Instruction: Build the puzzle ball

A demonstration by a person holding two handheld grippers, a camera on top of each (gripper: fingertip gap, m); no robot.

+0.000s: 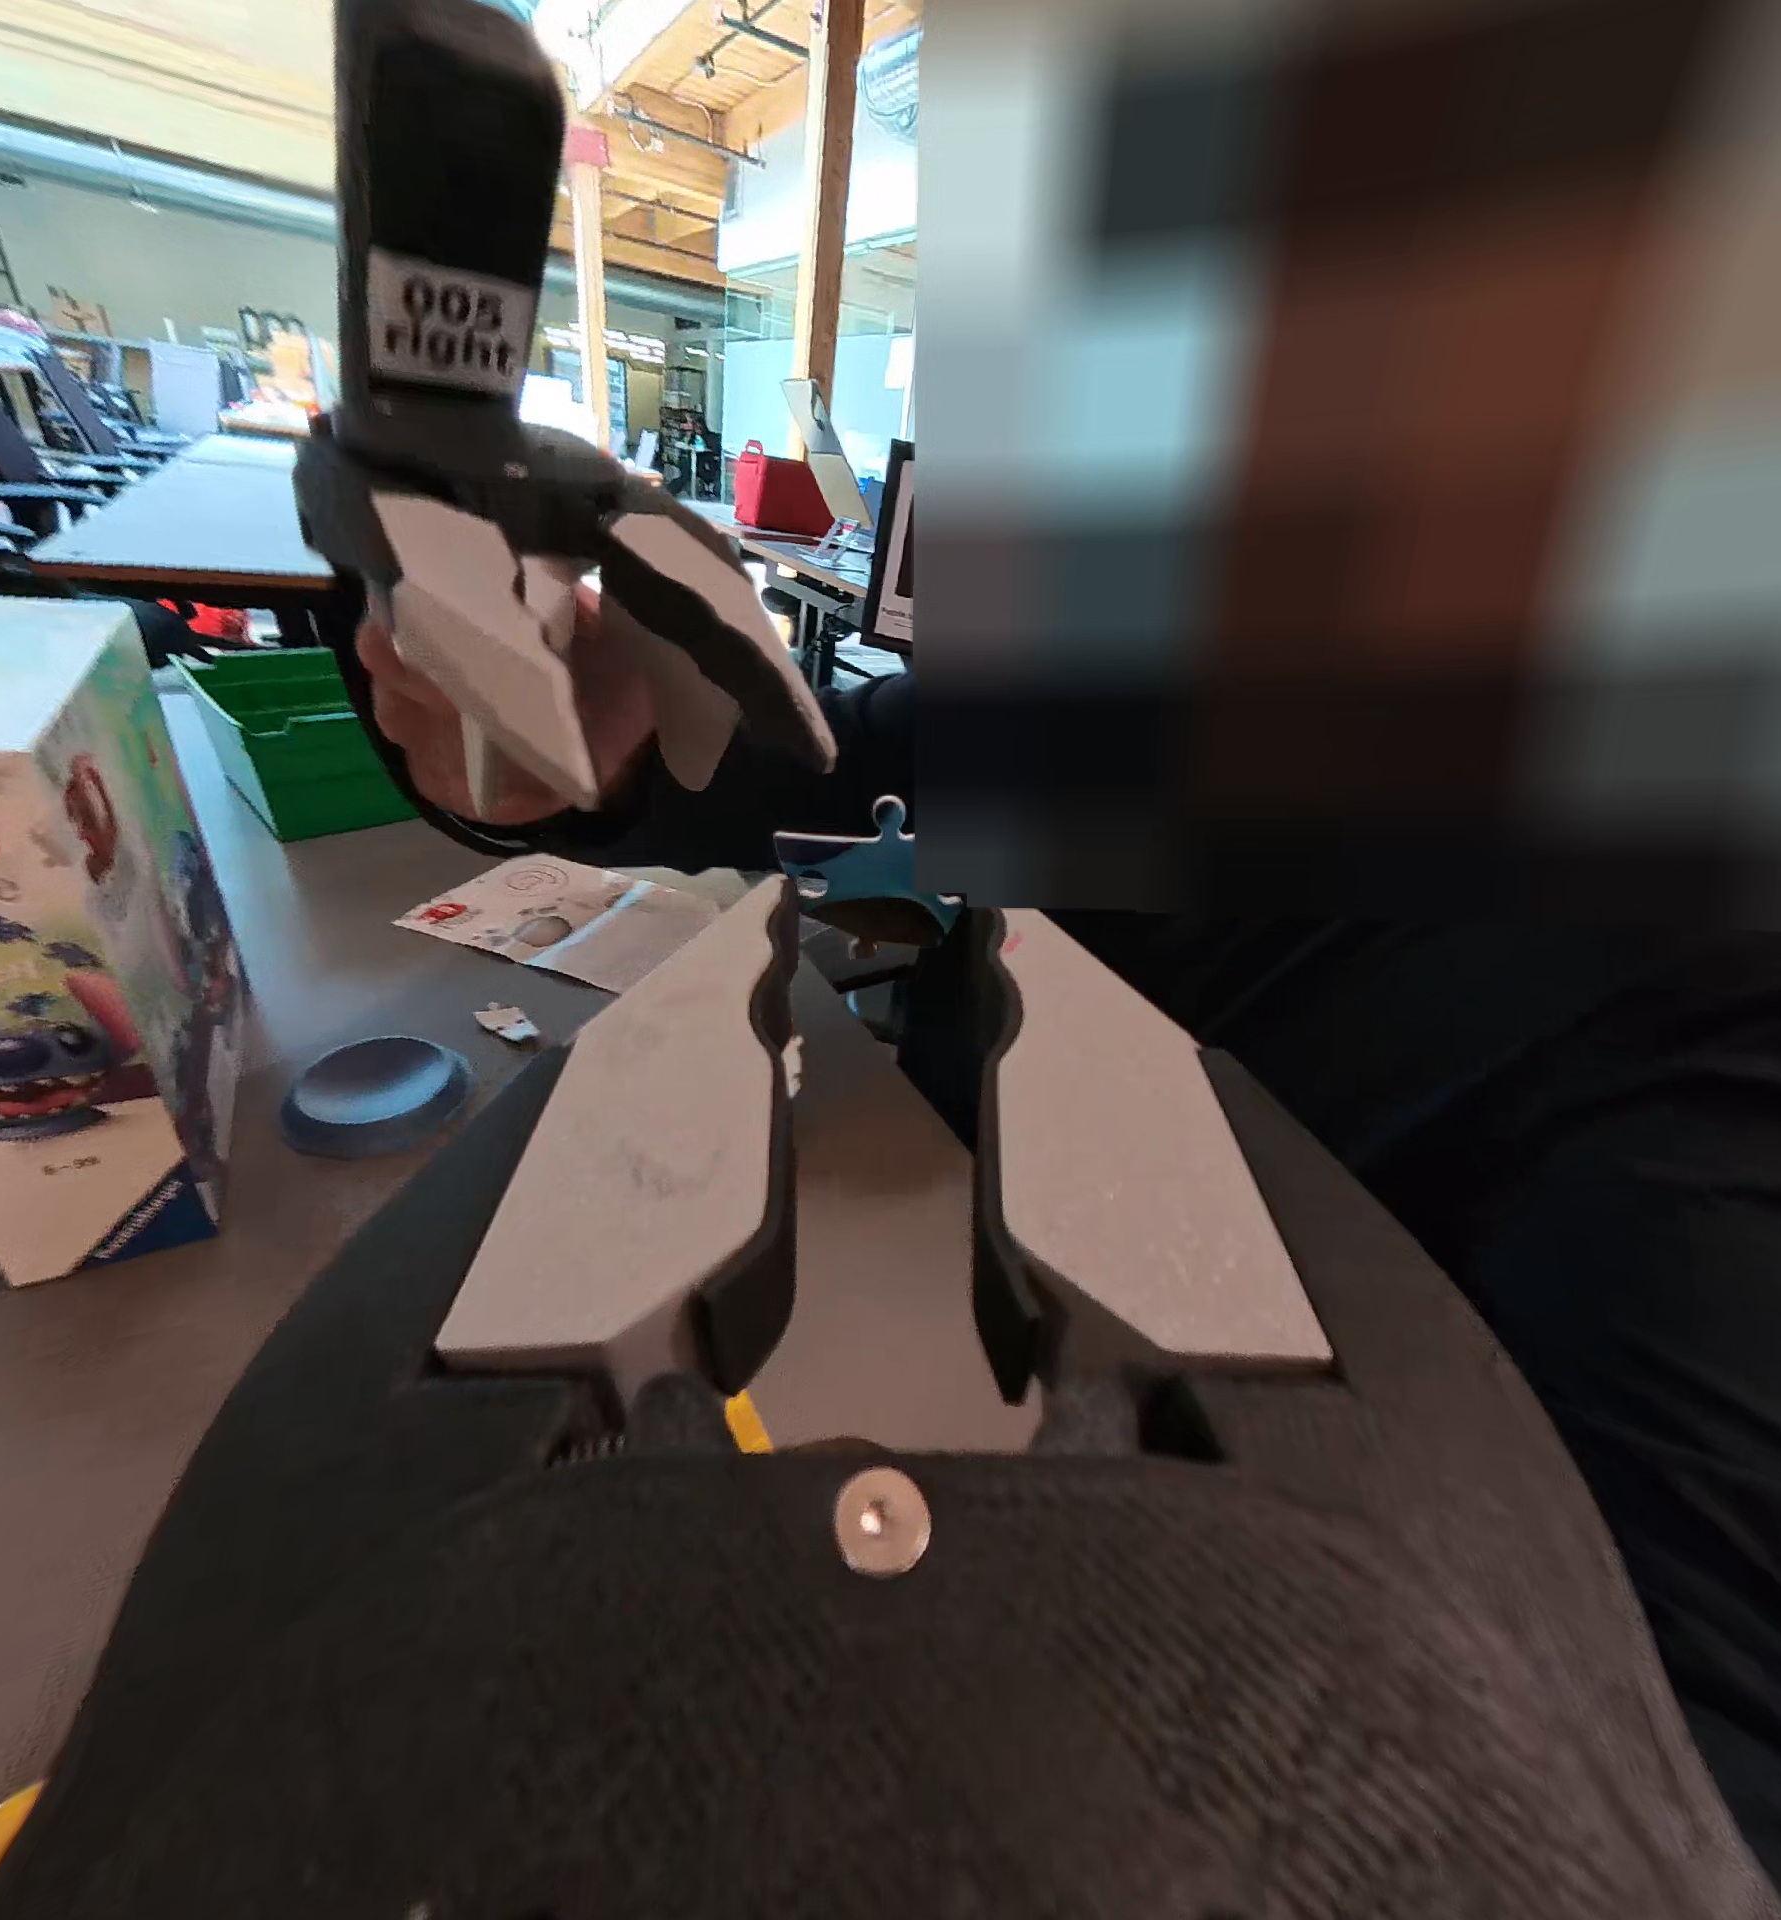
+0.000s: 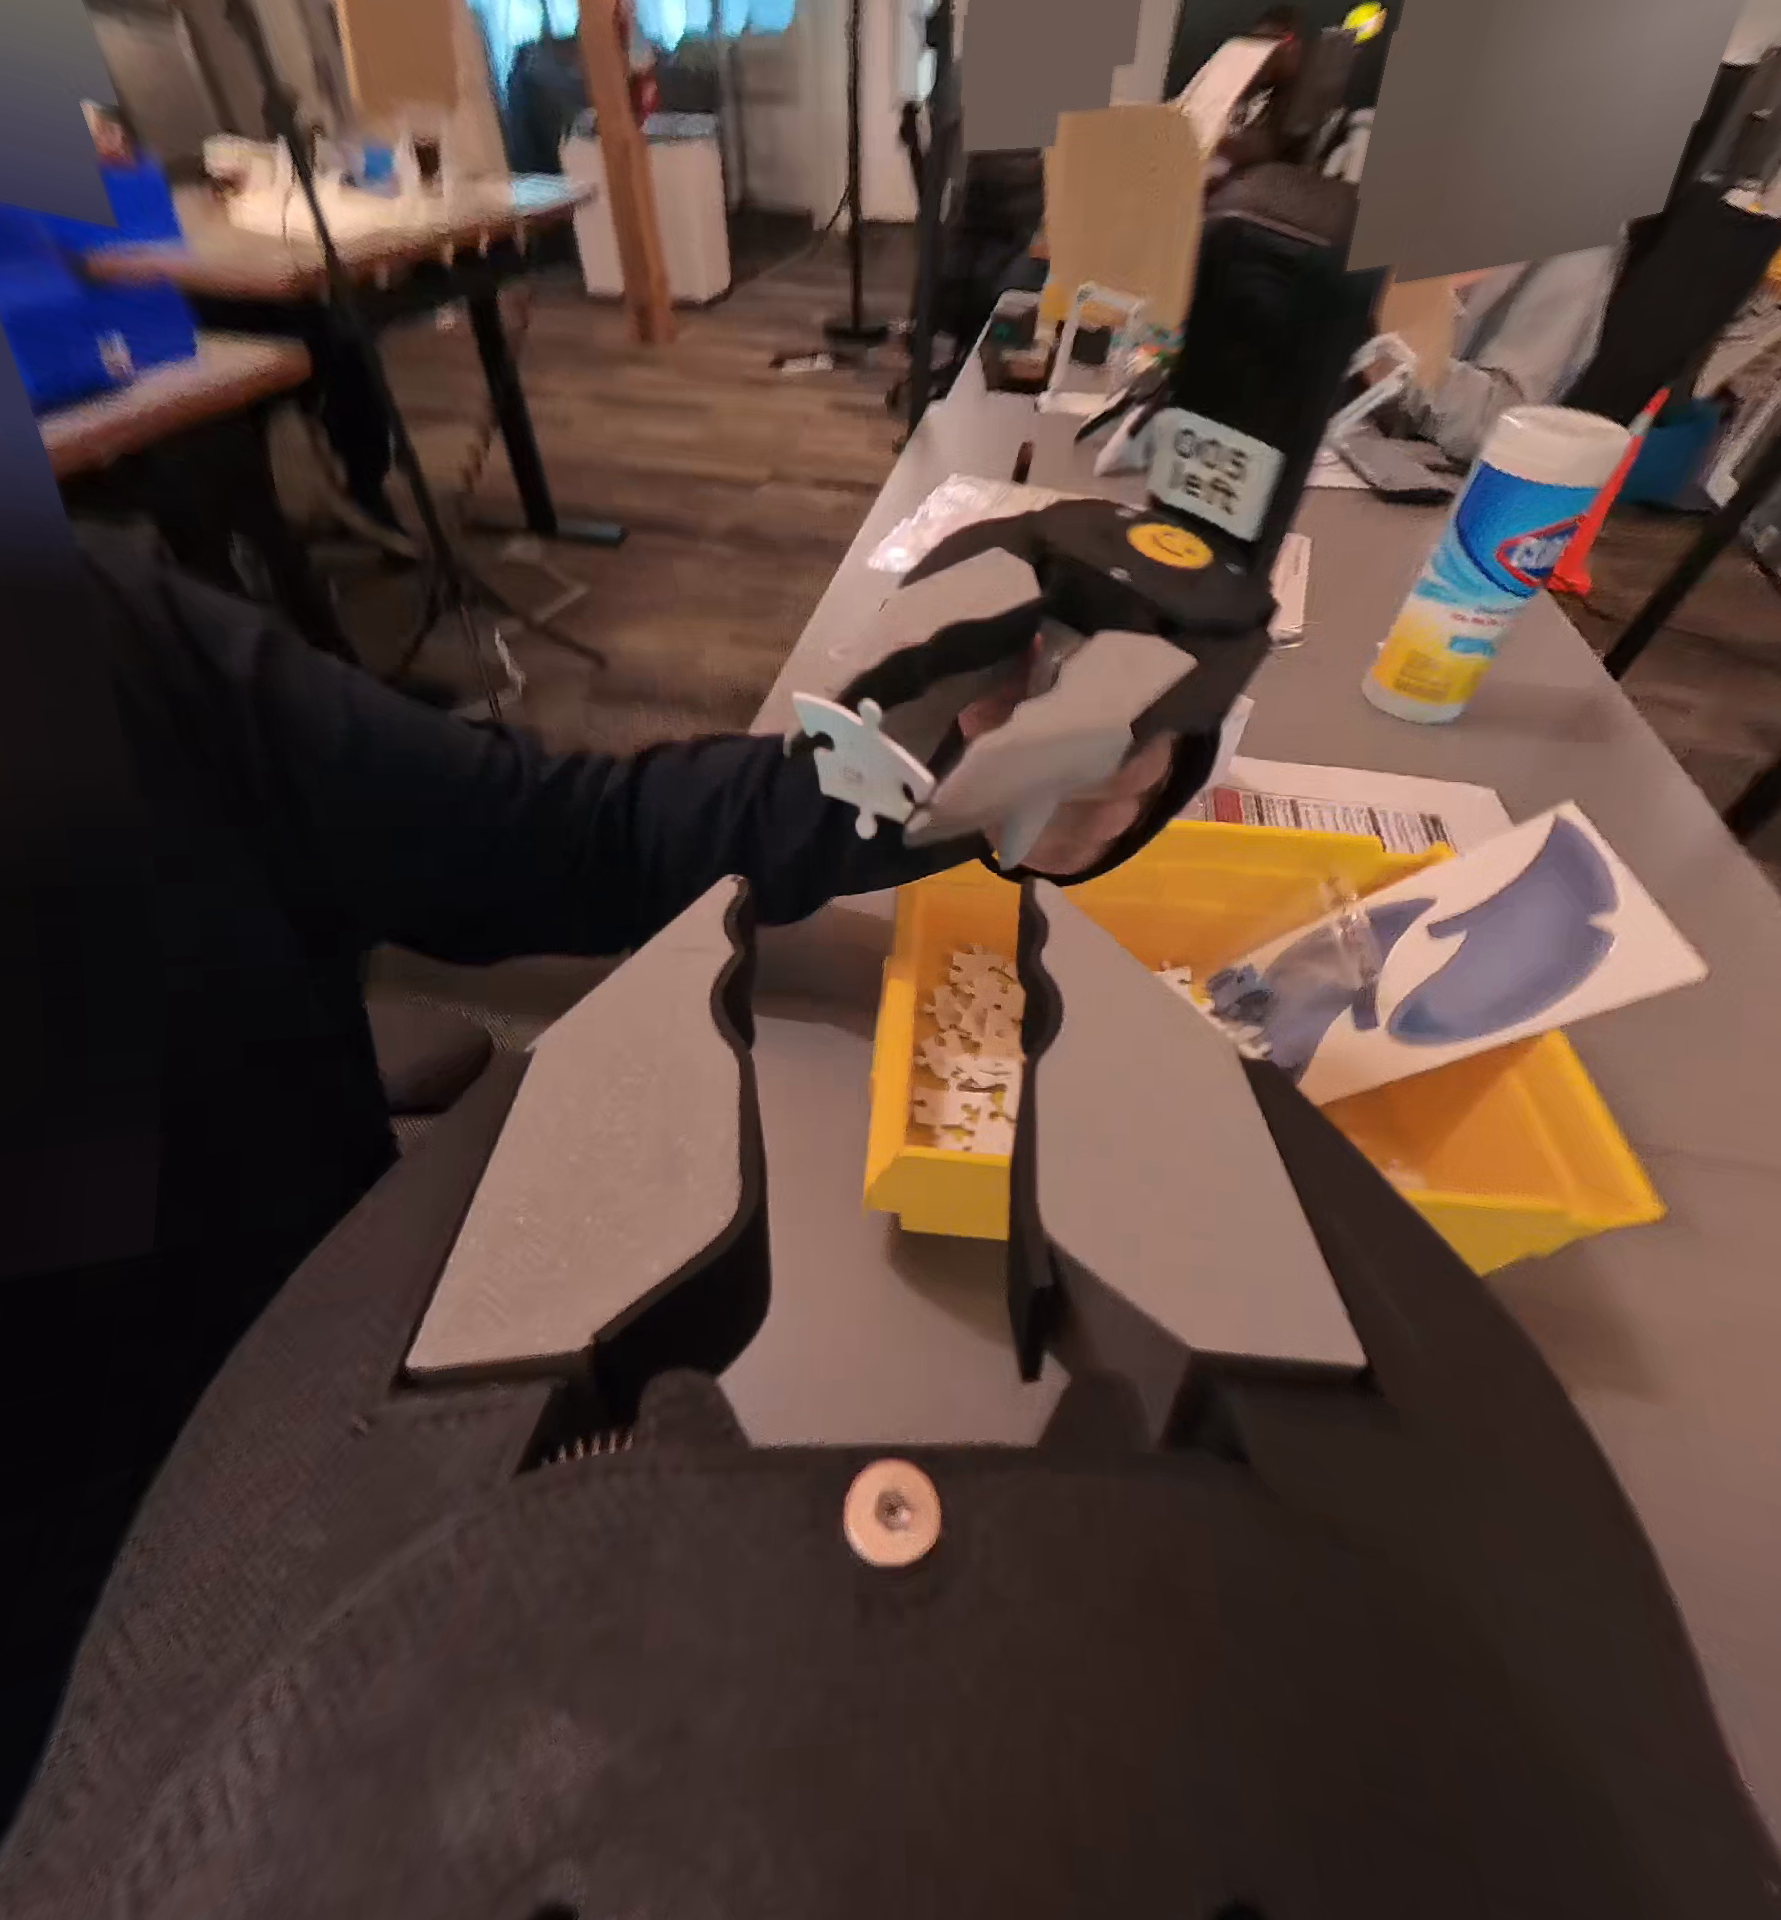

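My left gripper [image 1: 886, 906] is raised above the grey table and shut on one puzzle piece [image 1: 855, 862], blue on its printed side, pinched between the fingertips. In the right wrist view the left gripper [image 2: 922, 821] shows ahead, with the piece's pale back [image 2: 860, 764] sticking out to the left of its tips. My right gripper [image 2: 881, 896] is open and empty, held a little below the left one. It also shows in the left wrist view [image 1: 688, 779], up and to the left, jaws apart.
A yellow bin [image 2: 969, 1195] holds several loose pale pieces [image 2: 969, 1060] and a sticker sheet with blue shapes [image 2: 1488, 935]. A wipes canister [image 2: 1478, 561] stands behind it. The puzzle box [image 1: 65, 935], a blue round base [image 1: 377, 1091], a leaflet [image 1: 564, 920] and green trays [image 1: 283, 727] are on the table. My right fingertips sit around 4 cm from my left ones.
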